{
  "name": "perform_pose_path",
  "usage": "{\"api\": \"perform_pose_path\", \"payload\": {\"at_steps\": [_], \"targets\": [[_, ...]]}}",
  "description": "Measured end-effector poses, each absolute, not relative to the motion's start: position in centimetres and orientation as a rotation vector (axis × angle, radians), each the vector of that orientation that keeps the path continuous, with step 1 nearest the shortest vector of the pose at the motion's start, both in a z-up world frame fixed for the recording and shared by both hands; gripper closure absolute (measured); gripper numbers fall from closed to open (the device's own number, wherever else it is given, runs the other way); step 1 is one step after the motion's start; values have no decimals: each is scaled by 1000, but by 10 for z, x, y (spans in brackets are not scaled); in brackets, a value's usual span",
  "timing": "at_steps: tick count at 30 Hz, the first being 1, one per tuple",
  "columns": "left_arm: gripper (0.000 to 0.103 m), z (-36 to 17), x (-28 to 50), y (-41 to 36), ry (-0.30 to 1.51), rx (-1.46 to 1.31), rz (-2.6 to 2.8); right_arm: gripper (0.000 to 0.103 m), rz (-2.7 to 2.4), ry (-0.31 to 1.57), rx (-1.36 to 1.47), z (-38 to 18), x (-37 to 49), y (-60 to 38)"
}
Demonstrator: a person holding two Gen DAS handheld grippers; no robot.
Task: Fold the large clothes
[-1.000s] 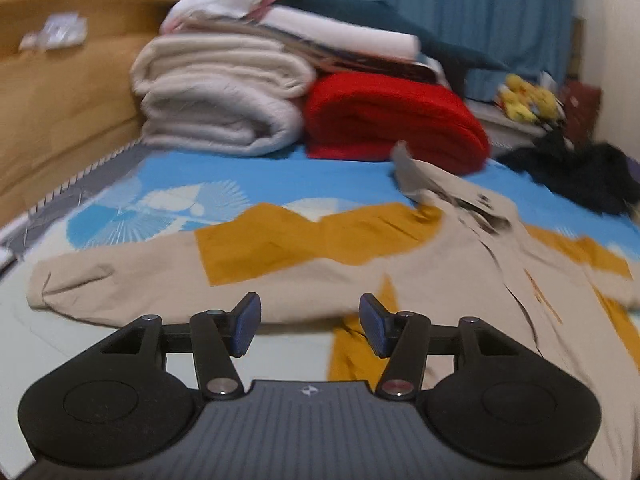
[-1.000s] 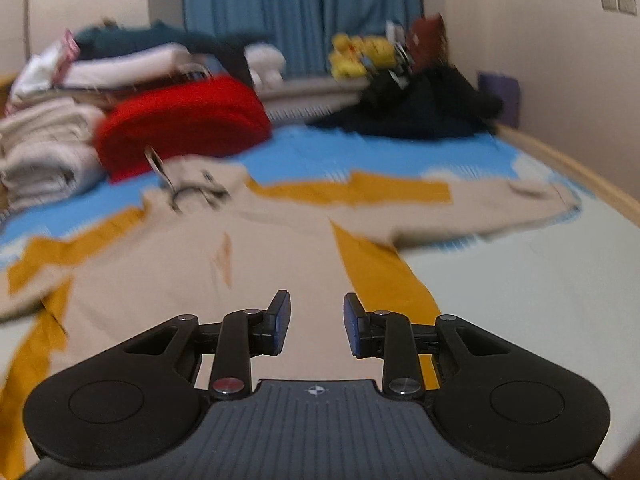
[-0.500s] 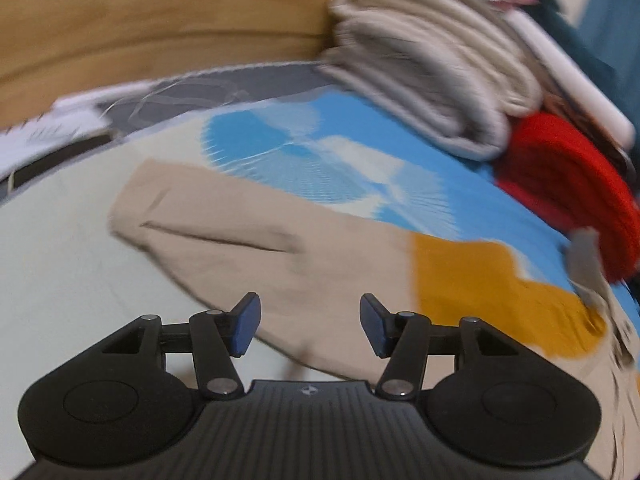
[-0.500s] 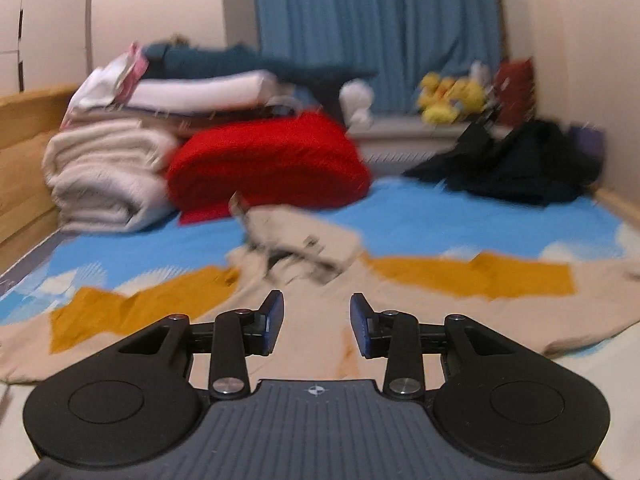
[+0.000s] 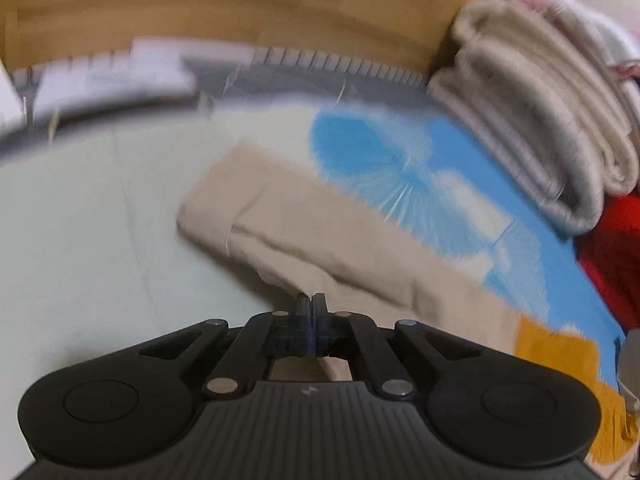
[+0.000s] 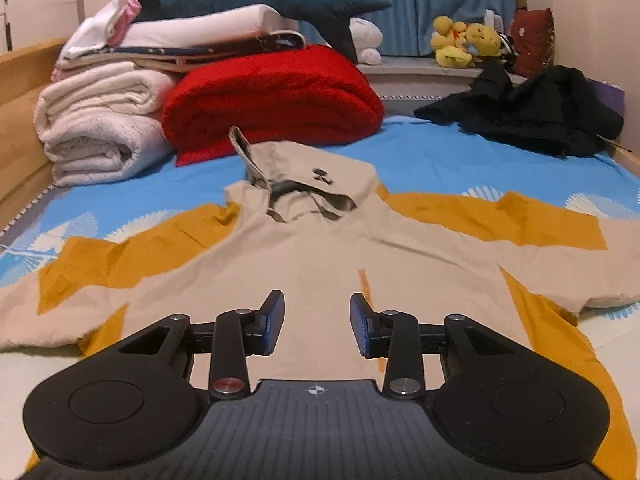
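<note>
A large beige hoodie [image 6: 320, 248] with mustard-yellow panels lies flat and face up on the bed, its hood [image 6: 312, 176] toward the blankets. My right gripper [image 6: 317, 322] hovers over the chest, open, with nothing between its fingers. In the left wrist view the hoodie's beige sleeve [image 5: 320, 240] stretches out to its cuff end at the left. At the sleeve's near edge, a short way in from the cuff, my left gripper [image 5: 310, 300] is shut, and the cloth puckers up at its tips.
Folded white blankets [image 6: 100, 128] and a red blanket [image 6: 272, 96] are stacked behind the hood. A heap of black clothes [image 6: 532, 112] lies at the back right, with yellow plush toys [image 6: 464, 44] behind it. A wooden bed frame [image 5: 240, 8] bounds the left side.
My left gripper swung out along the sleeve toward the cuff, dropped to it and closed on the cloth. The right gripper shifted left until it faced the hood, its jaws a little wider.
</note>
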State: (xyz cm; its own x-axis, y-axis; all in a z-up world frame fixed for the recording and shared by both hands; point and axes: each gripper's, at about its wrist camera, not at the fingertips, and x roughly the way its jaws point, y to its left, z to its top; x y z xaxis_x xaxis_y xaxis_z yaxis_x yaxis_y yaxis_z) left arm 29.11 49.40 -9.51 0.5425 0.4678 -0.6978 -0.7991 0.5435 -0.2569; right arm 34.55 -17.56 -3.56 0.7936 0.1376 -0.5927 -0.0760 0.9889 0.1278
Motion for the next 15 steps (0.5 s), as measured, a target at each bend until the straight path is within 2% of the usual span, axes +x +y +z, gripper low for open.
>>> {"api": "perform_pose_path", "payload": {"at_steps": [2, 3, 4, 7, 10, 12, 14, 15], "targets": [[103, -64, 305, 460, 544, -457, 789, 66, 107, 654, 102, -37, 345, -180], [103, -46, 313, 438, 499, -405, 747, 71, 104, 662, 101, -38, 345, -182], [103, -31, 321, 417, 459, -374, 703, 84, 106, 671, 100, -39, 345, -184], [103, 14, 348, 328, 364, -316, 494, 98, 111, 713, 111, -43, 344, -189], [103, 38, 373, 219, 336, -278, 240, 99, 113, 721, 125, -43, 343, -194], [103, 39, 387, 149, 382, -279, 49, 98, 120, 728, 139, -42, 344, -198], [87, 31, 399, 89, 504, -314, -159, 97, 116, 740, 172, -41, 347, -205], [65, 26, 403, 68, 577, -334, -270, 90, 111, 749, 195, -40, 349, -210]]}}
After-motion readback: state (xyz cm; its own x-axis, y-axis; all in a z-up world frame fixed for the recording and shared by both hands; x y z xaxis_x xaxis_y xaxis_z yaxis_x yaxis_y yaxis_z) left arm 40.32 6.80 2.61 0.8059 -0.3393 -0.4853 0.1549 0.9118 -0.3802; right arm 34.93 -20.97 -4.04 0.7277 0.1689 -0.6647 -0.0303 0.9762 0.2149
